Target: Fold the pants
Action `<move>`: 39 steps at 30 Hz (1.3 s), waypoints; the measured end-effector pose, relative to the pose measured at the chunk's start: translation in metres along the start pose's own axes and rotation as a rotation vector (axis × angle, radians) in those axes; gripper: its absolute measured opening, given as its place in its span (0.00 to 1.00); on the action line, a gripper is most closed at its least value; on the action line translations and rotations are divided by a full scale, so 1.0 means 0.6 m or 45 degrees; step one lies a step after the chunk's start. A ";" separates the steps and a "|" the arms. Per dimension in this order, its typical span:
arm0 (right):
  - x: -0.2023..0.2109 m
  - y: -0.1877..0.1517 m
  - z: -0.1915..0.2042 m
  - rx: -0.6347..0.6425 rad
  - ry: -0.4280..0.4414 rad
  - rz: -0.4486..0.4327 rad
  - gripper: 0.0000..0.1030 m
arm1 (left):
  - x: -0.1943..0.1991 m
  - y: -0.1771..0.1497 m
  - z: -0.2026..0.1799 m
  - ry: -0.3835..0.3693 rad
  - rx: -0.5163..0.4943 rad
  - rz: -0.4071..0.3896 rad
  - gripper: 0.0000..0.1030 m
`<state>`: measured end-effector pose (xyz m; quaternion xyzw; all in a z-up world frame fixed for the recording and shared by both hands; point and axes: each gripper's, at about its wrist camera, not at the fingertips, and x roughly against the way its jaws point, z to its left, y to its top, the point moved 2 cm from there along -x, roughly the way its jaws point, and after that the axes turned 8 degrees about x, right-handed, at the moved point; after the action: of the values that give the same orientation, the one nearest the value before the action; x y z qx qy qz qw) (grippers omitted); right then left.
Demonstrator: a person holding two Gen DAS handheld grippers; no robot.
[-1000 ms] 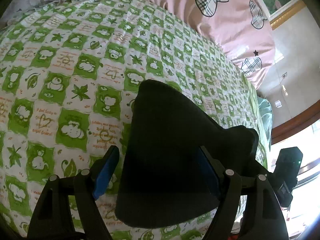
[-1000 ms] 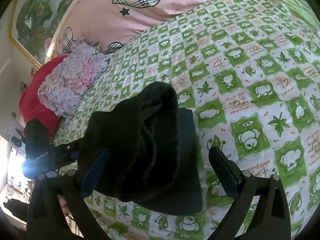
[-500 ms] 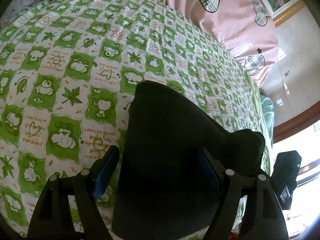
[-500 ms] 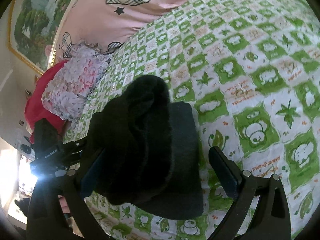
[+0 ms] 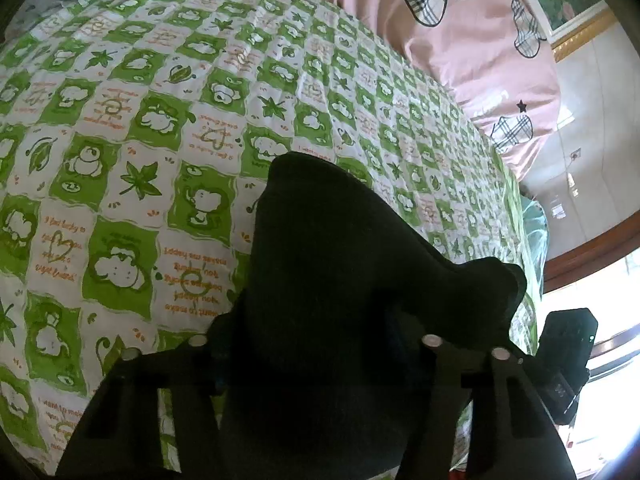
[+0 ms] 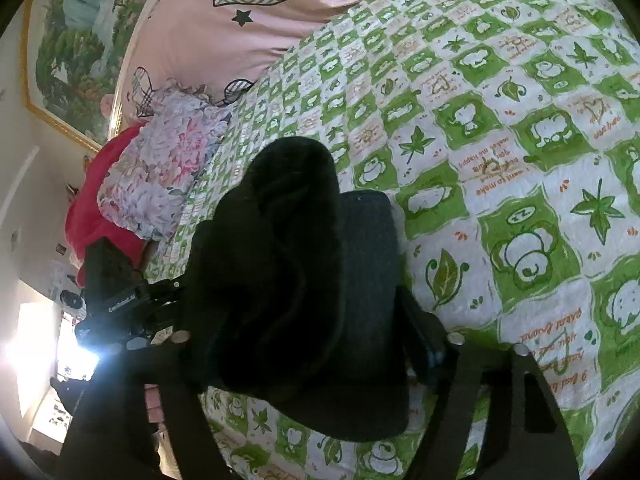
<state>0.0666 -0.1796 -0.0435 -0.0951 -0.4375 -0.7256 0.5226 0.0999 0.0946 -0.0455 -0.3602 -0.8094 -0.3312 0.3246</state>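
Note:
The black pants (image 5: 328, 264) lie as a folded bundle on the green and white checked bedsheet (image 5: 132, 128). My left gripper (image 5: 320, 344) is shut on the near end of the bundle; the cloth fills the gap between the fingers. In the right wrist view the same pants (image 6: 296, 272) are a thick rolled stack with a flat layer under it. My right gripper (image 6: 304, 344) is shut on the pants from the opposite side. The other gripper's body shows at each view's edge (image 5: 568, 360).
A pink quilt (image 5: 452, 20) with plaid hearts lies along the far side of the bed. A floral pillow (image 6: 160, 168) and a red cloth (image 6: 92, 208) lie at the bed's head. The sheet (image 6: 520, 160) spreads wide beyond the pants.
Both grippers were open around the pants; now both have shut on the bundle. The blue pads are hidden by cloth.

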 end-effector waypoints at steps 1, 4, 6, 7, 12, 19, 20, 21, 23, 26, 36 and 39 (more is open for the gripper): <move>0.001 0.000 0.002 0.005 0.001 -0.003 0.65 | 0.003 -0.001 -0.001 -0.005 0.000 -0.006 0.46; 0.006 0.002 0.011 0.028 -0.004 -0.017 0.58 | 0.015 -0.003 -0.007 -0.014 -0.008 -0.026 0.33; 0.010 0.004 0.021 0.052 -0.009 -0.031 0.56 | 0.026 -0.005 -0.011 -0.012 -0.019 -0.044 0.29; 0.011 0.006 0.025 0.064 -0.009 -0.033 0.54 | 0.030 -0.006 -0.013 -0.010 -0.022 -0.049 0.29; 0.019 0.021 0.049 0.122 0.013 -0.058 0.50 | 0.062 -0.004 -0.018 -0.032 -0.014 -0.089 0.25; 0.013 0.054 0.090 0.206 0.082 -0.078 0.49 | 0.123 0.008 -0.020 -0.009 -0.033 -0.210 0.25; 0.010 0.059 0.096 0.213 0.093 -0.080 0.49 | 0.131 0.011 -0.018 -0.009 -0.031 -0.223 0.25; 0.005 0.064 0.102 0.220 0.105 -0.080 0.49 | 0.139 0.015 -0.014 -0.006 -0.027 -0.237 0.25; -0.007 0.075 0.113 0.232 0.128 -0.079 0.49 | 0.151 0.022 -0.006 0.006 -0.019 -0.262 0.25; -0.032 0.090 0.128 0.241 0.160 -0.060 0.49 | 0.165 0.038 0.010 0.031 -0.005 -0.297 0.25; -0.135 0.143 0.180 0.338 0.200 -0.002 0.49 | 0.183 0.106 0.074 0.120 0.078 -0.372 0.25; -0.167 0.156 0.194 0.376 0.209 0.021 0.49 | 0.184 0.122 0.095 0.147 0.105 -0.385 0.25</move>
<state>0.1518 -0.0332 0.0171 0.0388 -0.4943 -0.6545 0.5707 0.0833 0.2172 0.0284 -0.2008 -0.8474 -0.3629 0.3315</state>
